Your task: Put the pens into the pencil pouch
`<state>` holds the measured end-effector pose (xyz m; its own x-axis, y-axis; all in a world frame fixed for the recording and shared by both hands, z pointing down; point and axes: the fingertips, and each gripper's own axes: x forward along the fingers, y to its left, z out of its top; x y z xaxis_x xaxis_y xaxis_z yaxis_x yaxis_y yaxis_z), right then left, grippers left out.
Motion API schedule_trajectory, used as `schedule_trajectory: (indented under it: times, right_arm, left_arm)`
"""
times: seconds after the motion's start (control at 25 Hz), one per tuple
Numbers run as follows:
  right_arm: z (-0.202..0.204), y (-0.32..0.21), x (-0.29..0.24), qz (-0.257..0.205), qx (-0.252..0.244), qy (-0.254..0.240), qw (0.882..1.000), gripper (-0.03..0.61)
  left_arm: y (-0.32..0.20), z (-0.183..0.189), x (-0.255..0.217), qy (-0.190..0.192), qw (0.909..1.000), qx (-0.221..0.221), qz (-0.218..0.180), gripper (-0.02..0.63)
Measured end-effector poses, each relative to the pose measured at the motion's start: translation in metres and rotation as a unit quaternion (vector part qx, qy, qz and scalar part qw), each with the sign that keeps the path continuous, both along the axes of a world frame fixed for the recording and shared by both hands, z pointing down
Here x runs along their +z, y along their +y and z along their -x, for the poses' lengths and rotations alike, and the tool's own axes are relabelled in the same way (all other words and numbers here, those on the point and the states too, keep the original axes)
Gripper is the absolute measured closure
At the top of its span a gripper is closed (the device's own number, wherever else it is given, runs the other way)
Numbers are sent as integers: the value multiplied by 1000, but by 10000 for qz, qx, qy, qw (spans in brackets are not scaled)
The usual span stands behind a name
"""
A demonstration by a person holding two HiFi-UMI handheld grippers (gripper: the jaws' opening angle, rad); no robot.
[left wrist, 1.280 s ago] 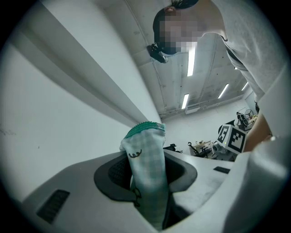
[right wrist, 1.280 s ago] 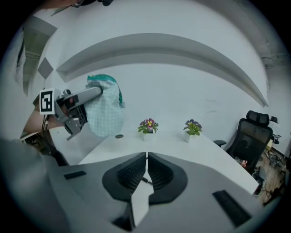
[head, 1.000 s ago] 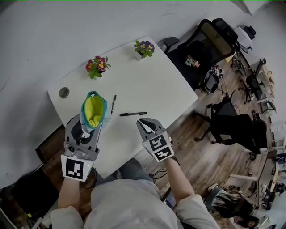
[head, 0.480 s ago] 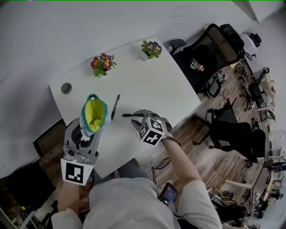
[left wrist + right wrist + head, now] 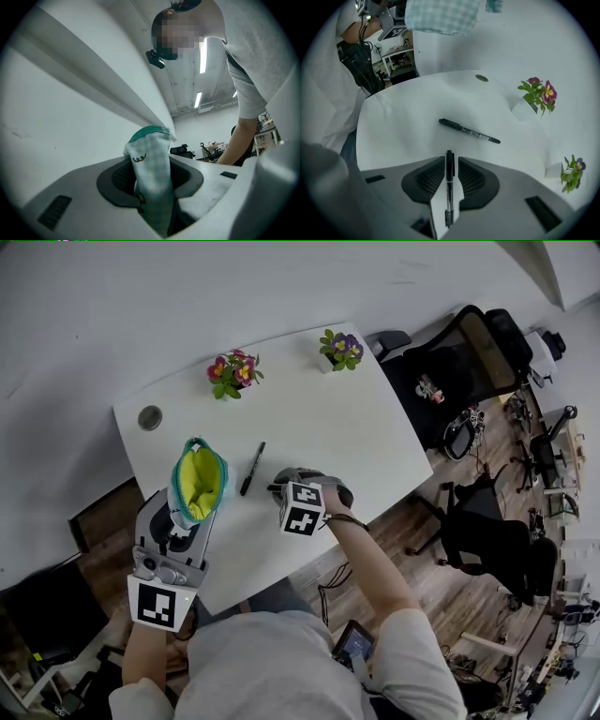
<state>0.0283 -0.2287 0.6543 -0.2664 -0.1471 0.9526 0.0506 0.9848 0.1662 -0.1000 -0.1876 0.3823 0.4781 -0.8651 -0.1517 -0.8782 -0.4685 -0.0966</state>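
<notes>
My left gripper [image 5: 184, 512] is shut on the lower end of a green checked pencil pouch [image 5: 197, 480]. The pouch stands upright with its yellow-lined mouth open, and its fabric [image 5: 152, 183] is pinched between the pads. My right gripper [image 5: 298, 484] points steeply down at the white table [image 5: 356, 432]. A black pen [image 5: 449, 185] lies on the table between its pads with a thin gap on each side. These jaws have just been closing. A second black pen [image 5: 252, 468] lies a little further out [image 5: 468, 131], between the right gripper and the pouch.
Two small flower pots [image 5: 234, 371] [image 5: 340, 345] stand along the table's far edge, and a round cable hole [image 5: 150, 417] is at its left corner. Black office chairs [image 5: 450, 362] stand beyond the right end. The person's legs are at the near edge.
The right gripper has moved from the table's near edge out over the nearer pen, dropped and tipped downward, so the pen now lies between its jaws. The left gripper and pouch have stayed put.
</notes>
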Motion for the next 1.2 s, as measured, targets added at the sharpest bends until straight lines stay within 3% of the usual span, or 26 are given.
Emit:
schedule_trajectory:
  times: [0.48,0.6,0.76,0.88,0.96,1.2]
  right_arm:
    - [2,1,12,425,-85,305,9986,509]
    - [1,1,8,316,113,-13,9994,511]
    - [7,-8,-22,115,774,-938,9925,511]
    - [13,-14,-59,-53,1363,-1819,9738,511]
    - [12,-17,-83,-162,1796,-2423,9533,511]
    - [-2,-15,-152,-344,2855,-4117,8647,511]
  left_arm:
    - [-8,4,4,64,9999,-69,64,454]
    - [-7,2,3,64,9999,-46,79,454]
    - [-5,-1,2,10,10000,43,58,454]
    - [-3,-4,0,21,9999,111,41,454]
    - [-1,-7,-2,17,9998,176,33,454]
    - [4,-21,-9,-14,9991,418,-41,454]
